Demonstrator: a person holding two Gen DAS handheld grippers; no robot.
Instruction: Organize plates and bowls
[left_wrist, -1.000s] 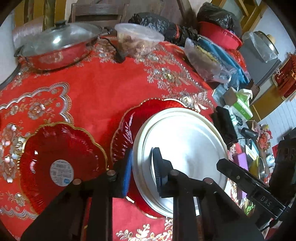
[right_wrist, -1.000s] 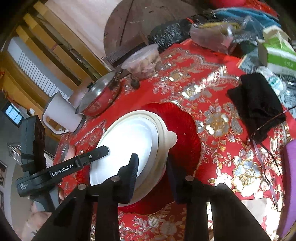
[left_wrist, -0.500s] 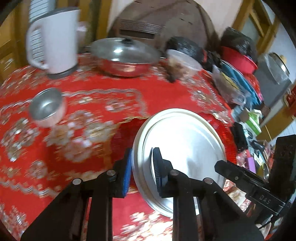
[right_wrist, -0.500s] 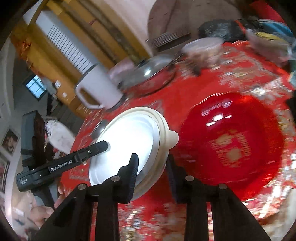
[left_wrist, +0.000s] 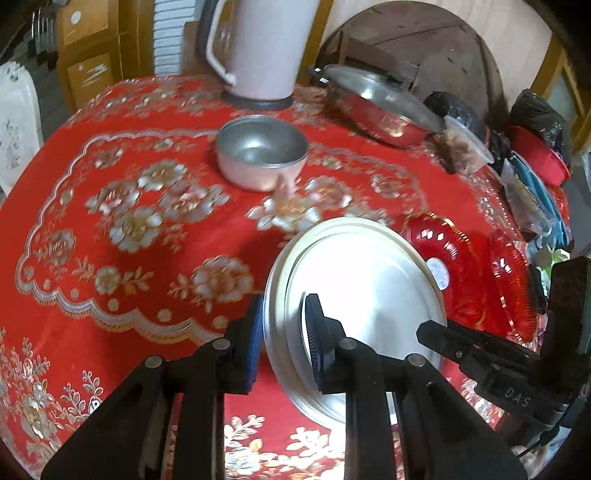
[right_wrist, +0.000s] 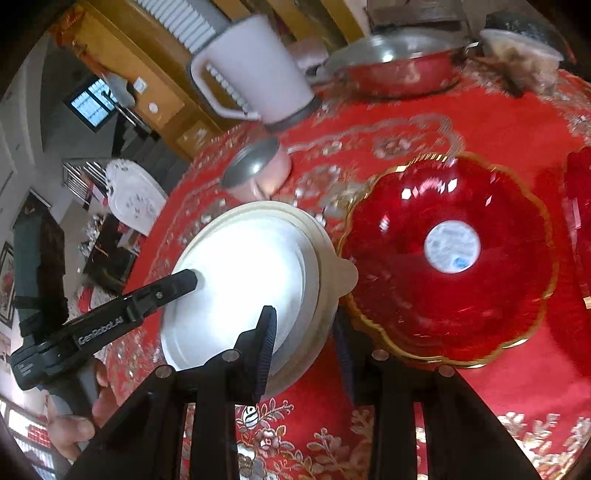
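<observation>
1. Right now the silver plate (left_wrist: 365, 291) is held up over the red tablecloth (left_wrist: 147, 229), with a cream rim under it.
2. Its near edge sits between the blue pads of the left gripper (left_wrist: 284, 336), which pinches it tight.
3. From the other side, the right gripper (right_wrist: 304, 350) squeezes the edge too.
4. Just beside it lies a red plate (right_wrist: 450, 258).
5. Farther back stand a metal bowl (left_wrist: 262, 151) and a white kettle (left_wrist: 258, 48).

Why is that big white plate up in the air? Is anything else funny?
The white plate is clamped on opposite rims by the left gripper and the right gripper, carried above the tablecloth. Nothing looks spilled or broken.
</observation>
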